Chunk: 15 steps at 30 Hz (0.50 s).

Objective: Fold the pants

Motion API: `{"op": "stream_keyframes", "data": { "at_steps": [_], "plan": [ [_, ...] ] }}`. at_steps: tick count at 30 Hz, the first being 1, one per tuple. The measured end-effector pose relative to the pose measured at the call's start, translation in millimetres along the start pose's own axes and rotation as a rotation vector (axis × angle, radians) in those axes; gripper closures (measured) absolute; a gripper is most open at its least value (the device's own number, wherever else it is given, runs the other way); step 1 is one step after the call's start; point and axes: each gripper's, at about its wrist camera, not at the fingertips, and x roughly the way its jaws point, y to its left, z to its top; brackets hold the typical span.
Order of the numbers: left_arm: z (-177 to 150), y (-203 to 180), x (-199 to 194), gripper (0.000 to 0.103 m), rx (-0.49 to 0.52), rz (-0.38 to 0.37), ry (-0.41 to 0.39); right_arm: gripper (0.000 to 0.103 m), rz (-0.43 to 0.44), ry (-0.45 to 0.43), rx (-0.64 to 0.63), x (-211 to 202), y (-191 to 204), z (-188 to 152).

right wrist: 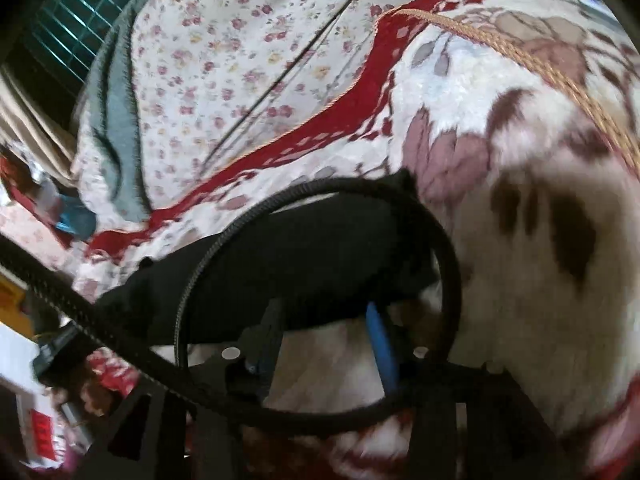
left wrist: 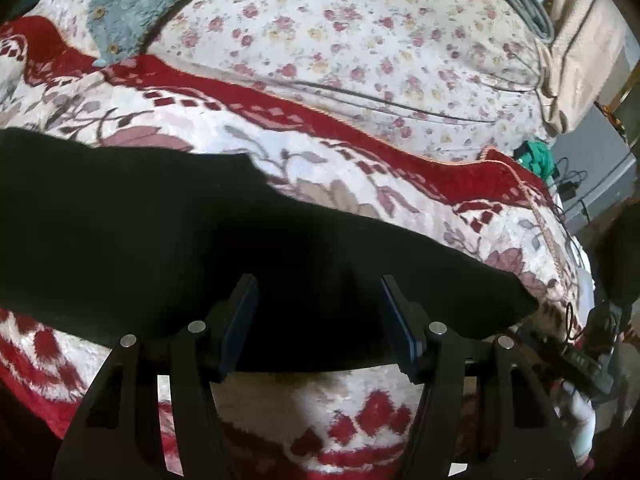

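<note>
One pair of black pants lies spread flat on one red-and-white patterned blanket, which serves as the landmark throughout; in my right wrist view the same pants cross the blanket as a dark band. My left gripper hangs over the near edge of the pants, its two blue-padded fingers set wide apart with only black cloth seen between them, and I cannot tell whether they touch it. My right gripper sits at the near edge of the pants; its two fingers, one blue pad plainly visible, stand apart with nothing clamped, though the picture is blurred. One black ribbed cable loops in front of the right gripper and across the pants. Beyond the blanket's red border lies one floral sheet, and on it, at the far left, one grey-blue fleece garment showing two buttons. One green cloth sits past the blanket's right corner.
</note>
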Motion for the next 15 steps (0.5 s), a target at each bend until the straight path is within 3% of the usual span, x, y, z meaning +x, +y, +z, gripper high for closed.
{"op": "stream_keyframes", "data": {
  "at_steps": [3,6,10,15],
  "plan": [
    [1.7,-14.3,-0.1,0.043,0.044,-0.044,0.003,0.055,0.057,-0.006,0.057,7.0,-4.6,-8.6],
    [2.6,-31.2,9.1,0.043,0.087,-0.095,0.056,0.055,0.056,-0.017,0.077,20.4,-8.2,-8.6],
    [6.3,-57.6,32.1,0.043,0.169,-0.090,0.100,0.054,0.069,-0.004,0.092,44.5,-8.7,2.9],
    [26.5,-83.3,65.7,0.041,0.216,-0.127,0.172,0.053,0.234,-0.090,0.202,55.6,-25.5,13.5]
  ]
}}
